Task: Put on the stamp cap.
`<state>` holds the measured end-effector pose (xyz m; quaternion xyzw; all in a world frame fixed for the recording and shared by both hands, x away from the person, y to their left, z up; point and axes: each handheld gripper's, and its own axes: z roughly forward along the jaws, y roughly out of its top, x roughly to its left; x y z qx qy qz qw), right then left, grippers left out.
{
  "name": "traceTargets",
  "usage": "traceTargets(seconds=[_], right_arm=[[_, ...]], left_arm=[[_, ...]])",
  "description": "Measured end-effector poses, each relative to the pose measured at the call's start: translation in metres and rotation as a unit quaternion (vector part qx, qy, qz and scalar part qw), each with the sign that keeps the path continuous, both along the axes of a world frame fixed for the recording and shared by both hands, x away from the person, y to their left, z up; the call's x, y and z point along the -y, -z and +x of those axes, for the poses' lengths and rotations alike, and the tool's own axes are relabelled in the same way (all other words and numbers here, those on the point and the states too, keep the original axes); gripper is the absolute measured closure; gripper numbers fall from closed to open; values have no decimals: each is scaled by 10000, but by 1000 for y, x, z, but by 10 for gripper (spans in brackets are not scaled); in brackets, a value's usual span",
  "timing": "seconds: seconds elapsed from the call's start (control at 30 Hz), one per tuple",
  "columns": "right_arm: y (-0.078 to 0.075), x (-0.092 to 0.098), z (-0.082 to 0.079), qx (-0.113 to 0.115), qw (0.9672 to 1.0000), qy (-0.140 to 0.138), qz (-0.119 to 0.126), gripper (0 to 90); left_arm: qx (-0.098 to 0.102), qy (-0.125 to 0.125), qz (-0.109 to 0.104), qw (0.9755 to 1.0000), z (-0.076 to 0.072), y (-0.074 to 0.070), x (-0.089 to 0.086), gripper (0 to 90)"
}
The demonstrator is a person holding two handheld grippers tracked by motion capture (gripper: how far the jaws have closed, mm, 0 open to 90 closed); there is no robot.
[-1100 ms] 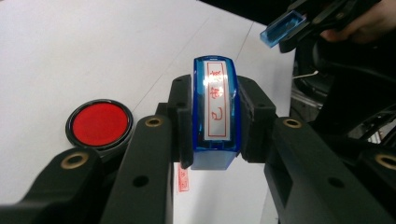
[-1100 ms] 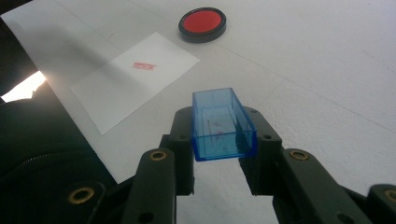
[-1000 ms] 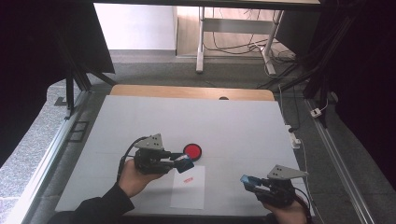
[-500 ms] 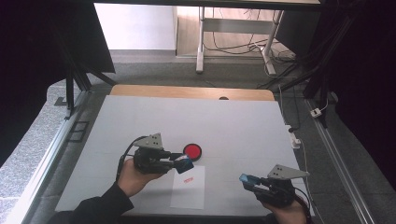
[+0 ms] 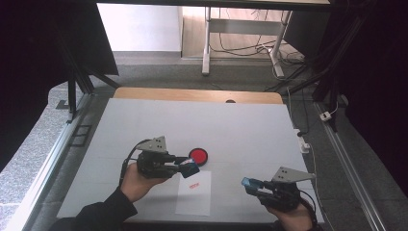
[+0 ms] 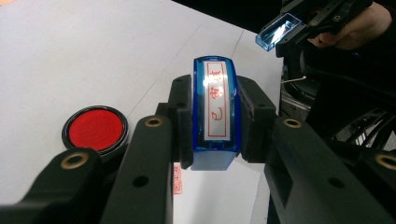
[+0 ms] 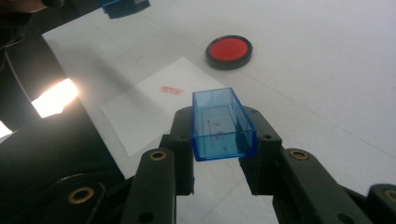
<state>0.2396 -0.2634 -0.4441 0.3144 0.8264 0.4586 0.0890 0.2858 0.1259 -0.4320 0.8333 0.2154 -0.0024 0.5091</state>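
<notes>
Two grippers hover over the white table (image 5: pixel 240 125), and almost nothing has changed since a second ago: the left one sits where it was at lower left of centre in the high view, and the right one has only crept a touch toward the left along the bottom edge.

Left gripper (image 5: pixel 188 167): its jaws are clamped on a blue stamp (image 6: pixel 214 112), squeezing it from both sides. In the left gripper view the stamp stands on end between the jaws, its printing face with red characters turned up toward the camera.

Right gripper (image 5: pixel 249 183): closed on a clear blue cap (image 7: pixel 222 123), an open box-shaped shell pinched by its two side walls, seen in the middle of the right gripper view.

Stamp and cap are well apart, the stamp left of centre and the cap at lower right in the high view.

Between them lies a white sheet of paper (image 5: pixel 195 192) with a small red imprint (image 5: pixel 193 184) near its upper end; the stamp hangs just above that end of the sheet. A round red ink pad (image 5: pixel 198 156) rests on the table just to the upper right of the stamp, close beside the left gripper's tips.
</notes>
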Motion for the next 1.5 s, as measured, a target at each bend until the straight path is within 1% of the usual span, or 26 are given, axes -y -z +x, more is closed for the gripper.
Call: traceTargets(seconds=[0.07, 0.13, 0.2, 0.27, 0.37, 0.43, 0.53, 0.67, 0.7, 0.83, 0.93, 0.97, 1.13, 1.23, 1.37, 1.5], right_arm=[[0, -3, 0, 22, 9999, -120, 25, 684], [-1, -7, 0, 33, 9998, -208, -9, 684], [-1, -10, 1, 9, 9995, -301, 63, 684], [-1, -13, 3, -16, 9992, -390, 72, 684], [-1, -18, 5, -100, 9986, -498, 128, 685], [-2, -22, 6, -128, 9984, -540, 124, 685], [-2, -27, 9, -177, 9976, -634, 226, 684], [-3, -34, 11, -162, 9969, -726, 275, 684], [-3, -36, 11, -162, 9964, -769, 320, 684], [-4, -43, 13, -127, 9947, -971, 329, 684], [-4, -49, 13, -97, 9937, -1093, 234, 684], [-3, -51, 14, -108, 9931, -1142, 246, 684], [-1, -60, 19, -132, 9917, -1250, 274, 685], [0, -66, 22, -159, 9901, -1355, 327, 685], [1, -74, 26, -170, 9881, -1496, 315, 685], [3, -81, 29, -170, 9872, -1556, 317, 685]], left_arm=[[21, 15, 6, 10000, 0, 0, 0, 702], [38, 29, 15, 10000, 0, 0, 0, 702], [62, 53, 22, 10000, 0, -1, 0, 702], [83, 61, 37, 9999, -1, -1, 0, 702], [85, 86, 45, 9999, 0, -1, 0, 702], [98, 107, 52, 9999, 0, -2, 0, 702], [114, 143, 51, 9998, -1, -2, 1, 702], [128, 192, 47, 9997, -1, -3, 0, 702], [130, 204, 50, 9997, -1, -3, 0, 702], [145, 246, 30, 9996, -1, -4, -1, 702], [169, 271, 21, 9995, -1, -5, -2, 702], [175, 281, 14, 9994, -1, -5, -2, 702], [203, 355, -13, 9992, -1, -7, -3, 702], [228, 387, -12, 9990, -1, -8, -3, 702], [258, 419, -15, 9988, -2, -9, -4, 702], [268, 474, -56, 9985, -2, -10, -4, 702]])
